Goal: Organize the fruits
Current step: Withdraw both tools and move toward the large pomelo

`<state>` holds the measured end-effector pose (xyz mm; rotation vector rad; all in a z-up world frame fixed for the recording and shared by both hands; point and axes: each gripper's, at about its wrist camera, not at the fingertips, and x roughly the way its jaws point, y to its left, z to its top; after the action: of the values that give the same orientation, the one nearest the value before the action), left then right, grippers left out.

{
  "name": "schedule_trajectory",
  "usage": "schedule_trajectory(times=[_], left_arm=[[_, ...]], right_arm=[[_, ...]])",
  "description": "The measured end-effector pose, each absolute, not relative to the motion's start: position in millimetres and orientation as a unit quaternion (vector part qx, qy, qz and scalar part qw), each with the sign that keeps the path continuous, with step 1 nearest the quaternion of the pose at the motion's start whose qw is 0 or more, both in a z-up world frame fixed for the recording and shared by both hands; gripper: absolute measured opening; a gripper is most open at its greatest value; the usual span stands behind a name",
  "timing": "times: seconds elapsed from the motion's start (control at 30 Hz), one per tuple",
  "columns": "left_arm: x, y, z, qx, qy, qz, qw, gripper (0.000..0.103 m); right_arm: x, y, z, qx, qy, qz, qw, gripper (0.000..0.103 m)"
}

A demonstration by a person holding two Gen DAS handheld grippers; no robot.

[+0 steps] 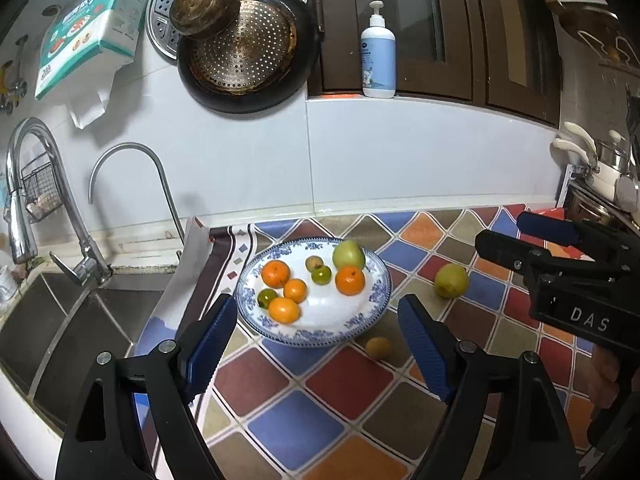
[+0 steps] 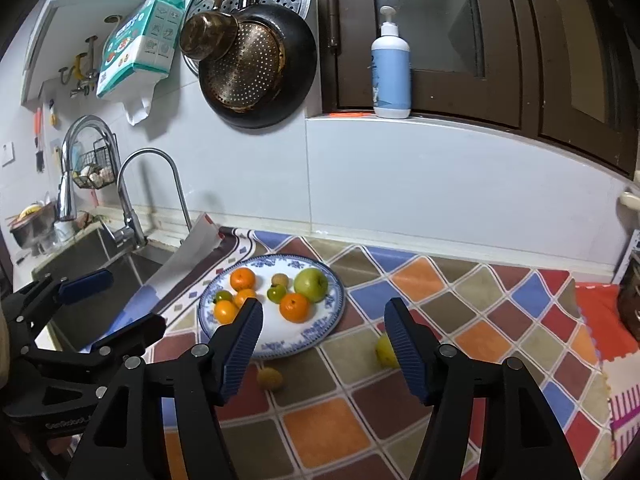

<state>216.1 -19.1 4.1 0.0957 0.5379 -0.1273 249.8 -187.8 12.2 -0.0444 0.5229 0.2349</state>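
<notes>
A blue-and-white plate (image 1: 320,338) sits on the chequered mat and holds several oranges, a green apple (image 1: 349,255), small green tangerines and a small brown fruit (image 1: 314,263). Off the plate on the mat lie a yellow-green fruit (image 1: 451,280) to its right and a small brown fruit (image 1: 378,347) at its front edge. My left gripper (image 1: 316,302) hovers open in front of the plate, empty. My right gripper (image 2: 324,306) is open and empty too. Its right finger partly hides the yellow-green fruit (image 2: 385,350), and the brown fruit (image 2: 270,378) lies by its left finger.
A steel sink (image 1: 60,320) with two faucets (image 1: 24,200) lies left of the mat. Pans (image 1: 244,52) hang on the tiled wall, and a pump bottle (image 1: 378,56) stands on the window ledge. Pots (image 1: 604,164) stand at the far right.
</notes>
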Motion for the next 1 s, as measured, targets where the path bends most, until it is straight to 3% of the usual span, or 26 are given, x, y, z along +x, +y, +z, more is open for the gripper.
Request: schedule_trajectory(times=[0.43, 1.0], left_arm=[[197.4, -50.8, -7.1, 0.052, 0.251, -0.021, 0.966, 0.085], [231.0, -83.7, -52.6, 0.073, 0.316, -0.017, 0.946, 0.085]], right_arm=[[239.2, -218.4, 3.9, -0.049, 0.263, 0.121, 0.956, 0.068], [281.0, -244.1, -46.5, -0.072, 0.327, 0.142, 0.932, 0.068]])
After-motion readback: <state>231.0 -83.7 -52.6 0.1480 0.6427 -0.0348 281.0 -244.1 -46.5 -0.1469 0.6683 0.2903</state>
